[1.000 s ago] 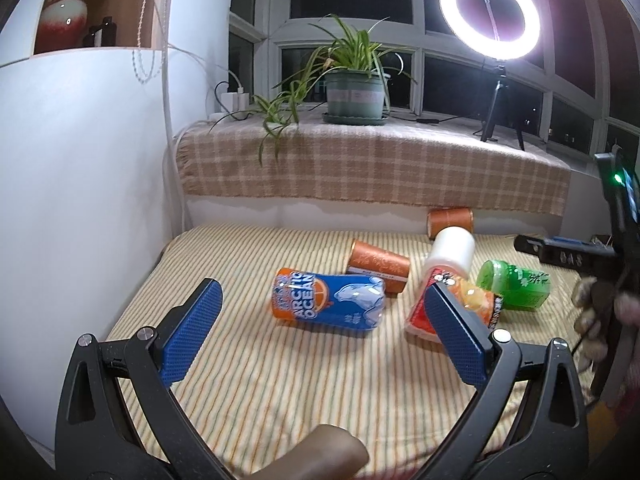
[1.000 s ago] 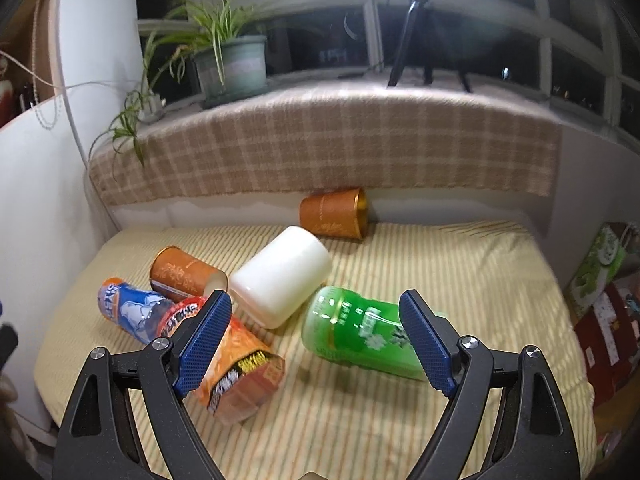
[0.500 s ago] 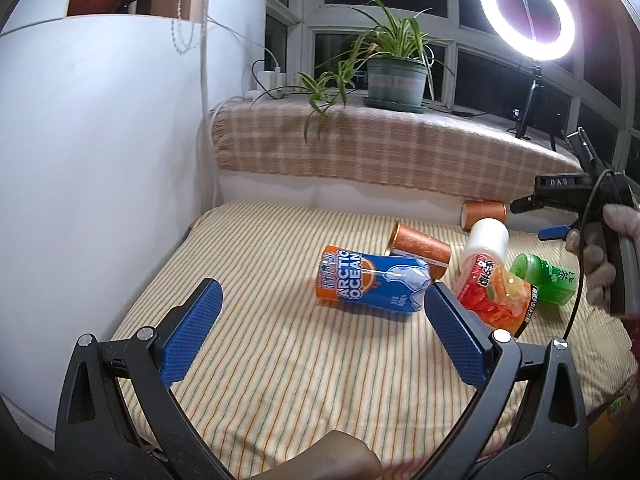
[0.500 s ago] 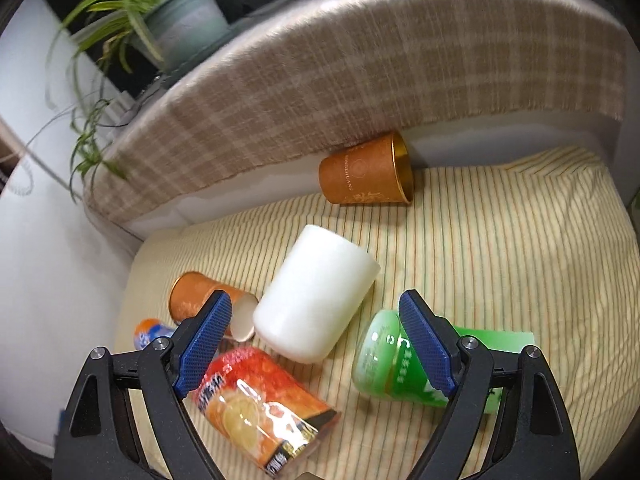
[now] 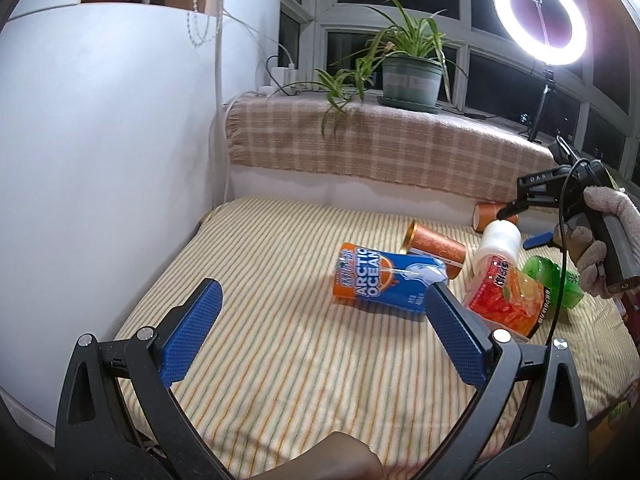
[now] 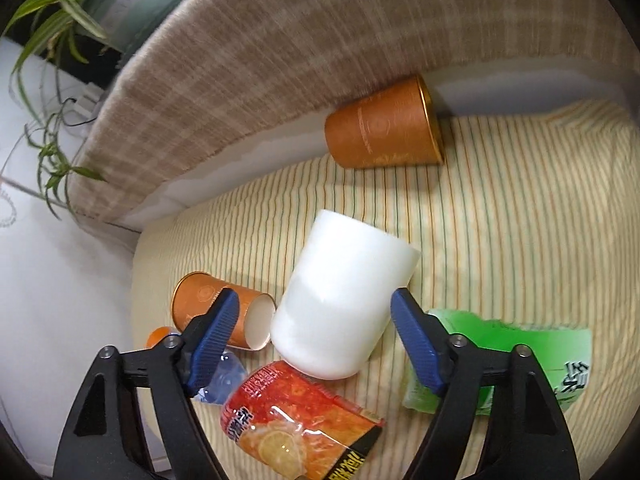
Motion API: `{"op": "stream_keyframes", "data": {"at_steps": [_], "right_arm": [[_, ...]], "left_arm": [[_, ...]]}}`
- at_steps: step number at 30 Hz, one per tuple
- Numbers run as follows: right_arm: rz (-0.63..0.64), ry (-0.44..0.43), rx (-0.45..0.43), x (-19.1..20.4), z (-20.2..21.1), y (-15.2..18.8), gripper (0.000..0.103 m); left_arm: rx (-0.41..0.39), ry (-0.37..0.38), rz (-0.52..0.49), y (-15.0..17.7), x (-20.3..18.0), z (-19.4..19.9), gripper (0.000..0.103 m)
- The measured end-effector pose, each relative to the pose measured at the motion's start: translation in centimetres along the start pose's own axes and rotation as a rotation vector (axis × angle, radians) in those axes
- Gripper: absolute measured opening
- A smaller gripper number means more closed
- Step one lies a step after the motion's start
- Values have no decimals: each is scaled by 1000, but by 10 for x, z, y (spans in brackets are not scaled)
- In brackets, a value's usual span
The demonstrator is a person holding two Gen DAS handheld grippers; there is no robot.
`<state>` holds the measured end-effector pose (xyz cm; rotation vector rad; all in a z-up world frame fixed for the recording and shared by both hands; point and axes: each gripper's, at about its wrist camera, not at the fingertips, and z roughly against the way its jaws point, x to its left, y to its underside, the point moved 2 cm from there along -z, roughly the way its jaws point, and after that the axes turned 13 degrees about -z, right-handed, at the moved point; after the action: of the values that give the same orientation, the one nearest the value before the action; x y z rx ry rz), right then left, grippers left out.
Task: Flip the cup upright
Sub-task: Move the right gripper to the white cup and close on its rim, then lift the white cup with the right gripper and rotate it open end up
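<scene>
The toppled white cup [image 6: 344, 300] is being approached; the right gripper's [image 6: 314, 336] wide-spread fingers must straddle it next.

Potted plant [image 5: 412, 76] on plaid sill cloth [image 5: 360, 148]; ring light [image 5: 539, 23] lit.

A bright ring light [image 5: 539, 23] glares at far right against dark windows; right wrist view is motion-blurred, and fisheye bending darkens the edges of both.

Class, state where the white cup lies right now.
In the right wrist view the white cup lies on its side mid-frame between the open right gripper fingers, beside an orange cup.
</scene>
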<state>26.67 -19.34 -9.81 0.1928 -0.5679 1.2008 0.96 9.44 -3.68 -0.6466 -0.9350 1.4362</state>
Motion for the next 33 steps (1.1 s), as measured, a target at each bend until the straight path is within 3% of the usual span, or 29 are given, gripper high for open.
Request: {"op": "stream_keyframes", "data": {"at_steps": [18, 25, 33], "right_arm": [[0, 129, -3, 31, -51, -18, 73], [-65, 101, -1, 30, -63, -26, 73], [-51, 68, -13, 25, -59, -28, 73]], "left_arm": [[21, -33, 41, 6, 21, -8, 102], [22, -42, 48, 8, 24, -9, 102], [22, -49, 55, 8, 28, -9, 102]]}}
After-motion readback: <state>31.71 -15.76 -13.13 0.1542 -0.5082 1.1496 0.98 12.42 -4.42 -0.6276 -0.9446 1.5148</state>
